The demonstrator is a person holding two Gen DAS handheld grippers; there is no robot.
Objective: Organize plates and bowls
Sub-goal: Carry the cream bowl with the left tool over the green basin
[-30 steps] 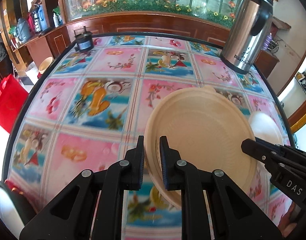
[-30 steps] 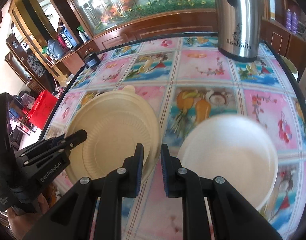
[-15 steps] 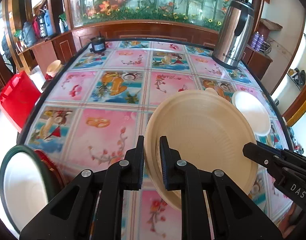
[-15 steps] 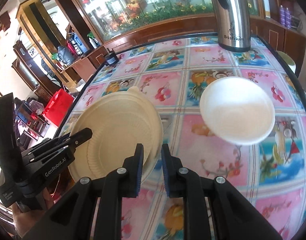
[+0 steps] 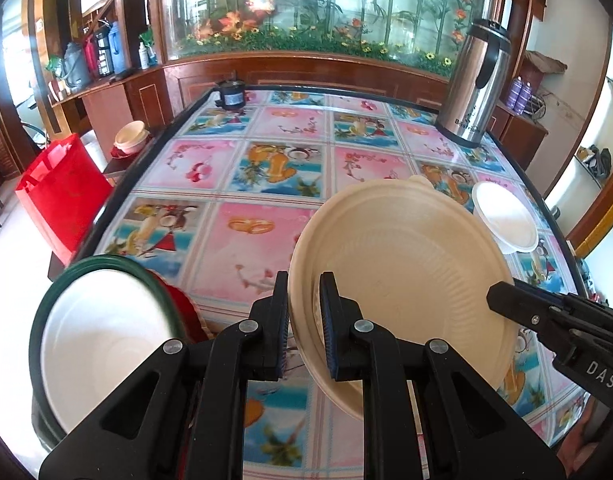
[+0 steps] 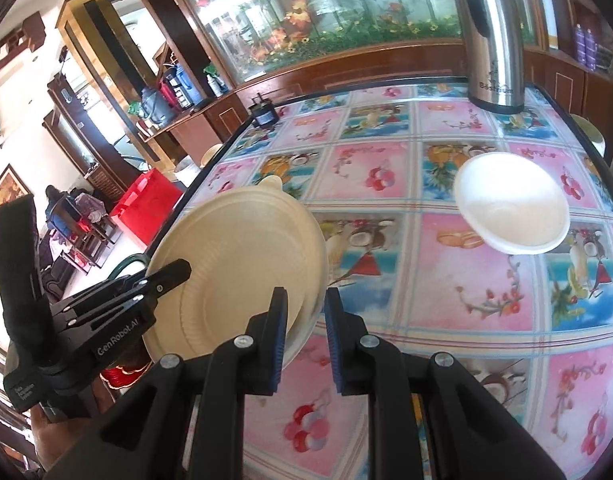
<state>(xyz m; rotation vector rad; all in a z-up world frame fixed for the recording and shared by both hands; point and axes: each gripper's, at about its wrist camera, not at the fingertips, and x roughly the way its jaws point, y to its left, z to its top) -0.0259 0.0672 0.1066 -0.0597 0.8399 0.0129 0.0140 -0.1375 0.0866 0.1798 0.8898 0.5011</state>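
Note:
A beige plate [image 5: 402, 280] is held up above the table, tilted. My left gripper [image 5: 303, 312] is shut on its left rim. My right gripper [image 6: 304, 320] is shut on its right rim, and the plate shows in the right wrist view [image 6: 234, 272] too. The right gripper also shows in the left wrist view [image 5: 554, 320], and the left gripper in the right wrist view [image 6: 162, 280]. A white bowl [image 6: 510, 208] stands on the table at the right. A white bowl with a green rim [image 5: 102, 340] sits low at the left, over something red.
The table [image 5: 266, 184] has a colourful patterned cover. A steel thermos jug [image 5: 472, 88] stands at its far right corner and a small black device [image 5: 230, 96] at the far left. A red bag [image 5: 62, 196] stands left of the table.
Both grippers have pulled the beige plate back and up toward the near left edge of the table. The white bowl now lies farther away, and the green-rimmed bowl has come into view.

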